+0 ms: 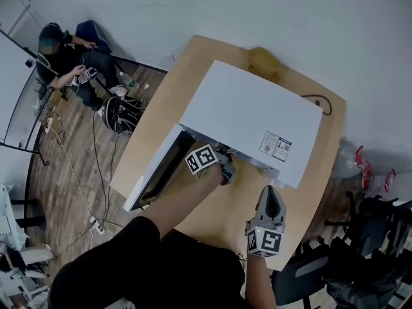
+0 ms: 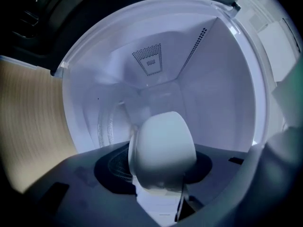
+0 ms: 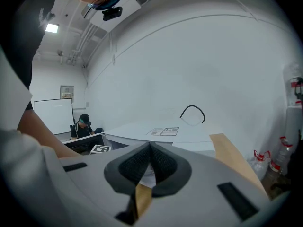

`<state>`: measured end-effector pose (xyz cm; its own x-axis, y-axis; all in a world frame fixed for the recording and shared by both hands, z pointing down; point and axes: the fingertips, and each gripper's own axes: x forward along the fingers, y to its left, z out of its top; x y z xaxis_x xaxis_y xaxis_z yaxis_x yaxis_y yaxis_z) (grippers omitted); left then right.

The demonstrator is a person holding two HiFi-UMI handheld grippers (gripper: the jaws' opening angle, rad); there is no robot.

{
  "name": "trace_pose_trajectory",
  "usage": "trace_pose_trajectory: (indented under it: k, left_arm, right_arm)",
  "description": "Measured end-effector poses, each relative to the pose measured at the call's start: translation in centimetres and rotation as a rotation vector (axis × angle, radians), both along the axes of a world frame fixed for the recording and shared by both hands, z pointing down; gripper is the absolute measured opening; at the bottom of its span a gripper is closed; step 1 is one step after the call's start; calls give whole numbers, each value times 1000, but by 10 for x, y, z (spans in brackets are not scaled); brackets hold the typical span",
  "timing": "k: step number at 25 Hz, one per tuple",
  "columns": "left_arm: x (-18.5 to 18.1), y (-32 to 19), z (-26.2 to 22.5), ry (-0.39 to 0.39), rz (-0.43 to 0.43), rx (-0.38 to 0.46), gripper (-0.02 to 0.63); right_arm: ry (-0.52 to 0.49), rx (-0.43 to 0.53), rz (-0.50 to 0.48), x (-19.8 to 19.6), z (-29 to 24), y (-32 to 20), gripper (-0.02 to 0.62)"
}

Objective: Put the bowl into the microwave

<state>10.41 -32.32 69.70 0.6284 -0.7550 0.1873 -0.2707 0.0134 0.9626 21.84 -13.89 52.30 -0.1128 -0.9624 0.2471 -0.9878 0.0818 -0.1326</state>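
The white microwave (image 1: 251, 118) stands on the wooden table (image 1: 164, 102) with its door (image 1: 154, 169) swung open to the left. My left gripper (image 1: 224, 168) reaches into the oven's mouth. In the left gripper view the white bowl (image 2: 163, 148) hangs tilted on its side, with my left gripper (image 2: 161, 178) shut on its rim, inside the white cavity (image 2: 218, 84). In the head view the bowl is hidden. My right gripper (image 1: 270, 203) hovers over the table's front right, jaws shut on nothing; its view shows the same gripper (image 3: 149, 162) facing the microwave's top (image 3: 161, 130).
A yellow object (image 1: 264, 60) lies behind the microwave and a black cable (image 1: 320, 102) runs off its right rear. A person (image 1: 64, 56) sits far left on the wood floor area. Chairs and clutter (image 1: 360, 237) crowd the right side.
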Motion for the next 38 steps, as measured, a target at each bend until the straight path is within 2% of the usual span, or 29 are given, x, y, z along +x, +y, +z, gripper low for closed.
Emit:
trace_pose_trajectory:
  k: [4,8,13,17,19,24,27,32,38]
  left_arm:
    - [5,0,5,44,-4,-26,206]
    - [6,-1,10,13,-5,-37,206]
    - [10,-9,7,2,-20,11,239]
    - [13,-12,11,-26,-13,-32,240]
    - [14,-13,13,-58,7,-49,241]
    - [16,-15,21,-217,86,-61,244]
    - [14,-15,22,-258,93,-48,244]
    - [5,-17,23,-370,107,18,245]
    - [1,-14,23,-460,96,34,259]
  right_arm:
    - [-54,18,-28,-6,0,-2,60]
    - [-65,22,-24,-4,0,-2,60]
    - [-71,21,-13,7,5,1,60]
    - [-94,38,-43,9,8,8,60]
    - [-94,52,-59,8,9,11,59]
    - [-102,34,-55,11,19,16,60]
    - [-98,13,-53,11,27,21,60]
    - [-93,0,-51,12,32,26,60]
    - [-87,-10,-68,8,34,29,60]
